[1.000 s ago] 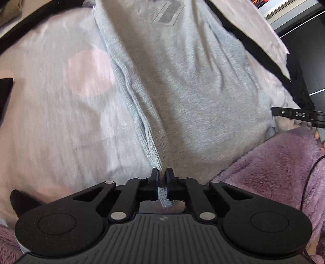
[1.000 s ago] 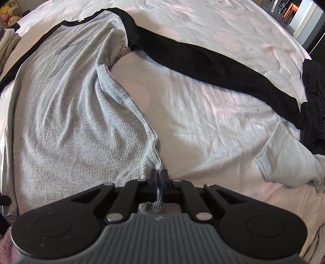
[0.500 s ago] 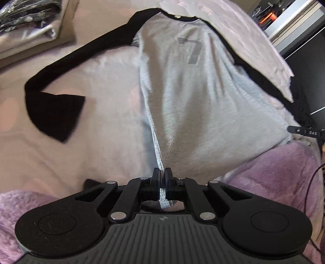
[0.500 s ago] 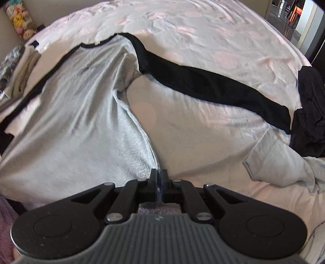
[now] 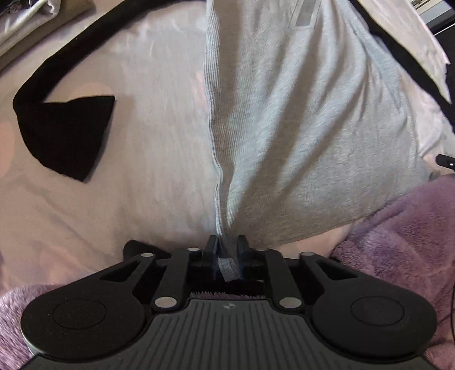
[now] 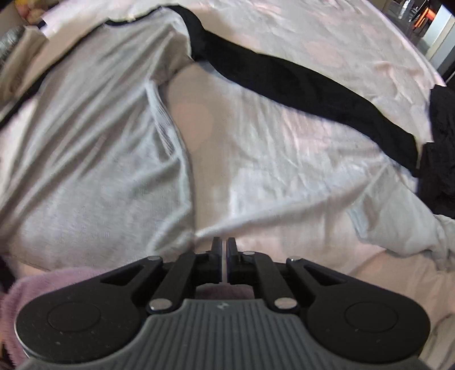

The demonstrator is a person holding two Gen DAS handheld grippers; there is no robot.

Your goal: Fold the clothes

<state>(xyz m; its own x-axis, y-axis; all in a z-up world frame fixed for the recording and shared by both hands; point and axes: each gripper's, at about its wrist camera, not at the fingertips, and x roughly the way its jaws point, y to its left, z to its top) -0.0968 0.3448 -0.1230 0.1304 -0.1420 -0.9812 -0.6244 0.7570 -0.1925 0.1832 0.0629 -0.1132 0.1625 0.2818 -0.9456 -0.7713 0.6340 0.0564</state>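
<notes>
A grey raglan shirt (image 5: pixel 298 119) with black sleeves lies front up on the pale bed sheet; it also shows in the right wrist view (image 6: pixel 93 136). My left gripper (image 5: pixel 227 244) has its jaws slightly apart, with the shirt's hem corner (image 5: pixel 227 264) still lying between them. Its black left sleeve (image 5: pixel 65 131) is folded back on itself. My right gripper (image 6: pixel 224 244) is shut with no cloth in it, just beside the shirt's other hem corner (image 6: pixel 176 239). The right black sleeve (image 6: pixel 312 91) stretches out to the far right.
A purple fleece blanket (image 5: pixel 403 233) lies along the near edge of the bed. A dark garment (image 6: pixel 443 136) and a pale grey garment (image 6: pixel 398 227) lie at the right. Folded clothes (image 5: pixel 34 25) sit at the far left.
Both grippers pulled the hem toward me and lowered it. My right gripper has let go of its hem corner. My left gripper's jaws have opened slightly around the hem.
</notes>
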